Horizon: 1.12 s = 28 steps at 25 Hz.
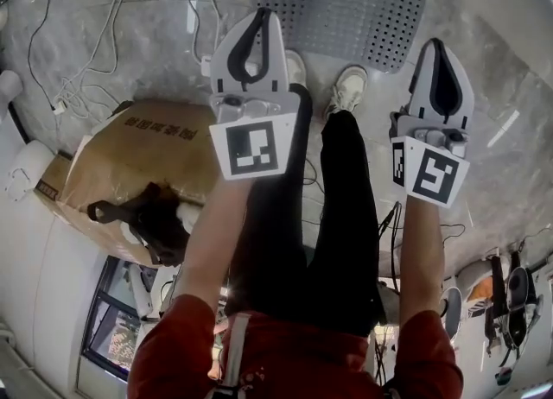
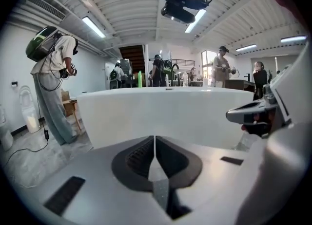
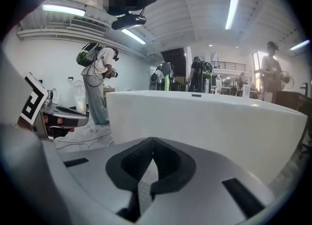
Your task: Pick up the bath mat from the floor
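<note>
The grey bath mat, dotted with holes, lies flat on the marble floor at the top of the head view, just beyond the person's shoes. My left gripper and right gripper are held up in front of the body, well above the mat and not touching it. Both are shut with nothing between the jaws. In the left gripper view the shut left gripper points level at a white bathtub wall. The right gripper view shows the right gripper the same way. Neither gripper view shows the mat.
A cardboard box holding dark items stands on the floor at the left. White cables trail across the floor beside it. The person's shoes stand at the mat's near edge. Other people stand in the room beyond the tub.
</note>
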Each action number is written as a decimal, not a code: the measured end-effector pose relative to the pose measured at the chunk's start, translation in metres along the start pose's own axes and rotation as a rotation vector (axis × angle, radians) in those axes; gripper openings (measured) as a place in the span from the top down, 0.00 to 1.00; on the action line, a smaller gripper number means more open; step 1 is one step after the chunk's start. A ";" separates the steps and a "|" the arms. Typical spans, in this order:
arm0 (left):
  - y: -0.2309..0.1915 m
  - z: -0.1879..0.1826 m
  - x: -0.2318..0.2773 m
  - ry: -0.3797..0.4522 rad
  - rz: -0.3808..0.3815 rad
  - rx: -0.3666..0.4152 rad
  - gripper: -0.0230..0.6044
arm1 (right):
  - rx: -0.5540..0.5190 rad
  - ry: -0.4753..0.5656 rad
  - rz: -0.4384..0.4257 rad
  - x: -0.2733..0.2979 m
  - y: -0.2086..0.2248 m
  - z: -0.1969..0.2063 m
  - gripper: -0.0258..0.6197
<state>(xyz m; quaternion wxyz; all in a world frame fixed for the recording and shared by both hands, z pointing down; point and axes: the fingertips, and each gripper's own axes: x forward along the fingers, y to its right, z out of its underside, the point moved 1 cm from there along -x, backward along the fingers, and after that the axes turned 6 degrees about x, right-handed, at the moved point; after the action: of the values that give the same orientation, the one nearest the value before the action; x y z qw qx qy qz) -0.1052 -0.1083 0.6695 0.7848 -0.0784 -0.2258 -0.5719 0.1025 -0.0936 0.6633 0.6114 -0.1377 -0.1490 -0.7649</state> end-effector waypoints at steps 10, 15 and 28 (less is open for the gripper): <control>0.011 0.119 0.028 -0.112 0.009 -0.037 0.93 | -0.013 -0.104 -0.020 0.037 -0.007 0.124 0.94; 0.015 0.165 0.048 -0.128 0.021 -0.004 0.93 | -0.005 -0.135 -0.013 0.054 -0.009 0.175 0.94; 0.018 0.286 0.089 -0.245 0.074 0.035 0.93 | 0.014 -0.258 0.018 0.079 -0.007 0.286 0.94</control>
<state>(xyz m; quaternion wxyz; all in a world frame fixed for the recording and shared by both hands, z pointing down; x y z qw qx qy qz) -0.1425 -0.0704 0.9646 0.7732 -0.1420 -0.3268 -0.5247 0.0868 -0.0494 0.9567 0.5948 -0.2320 -0.2307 -0.7342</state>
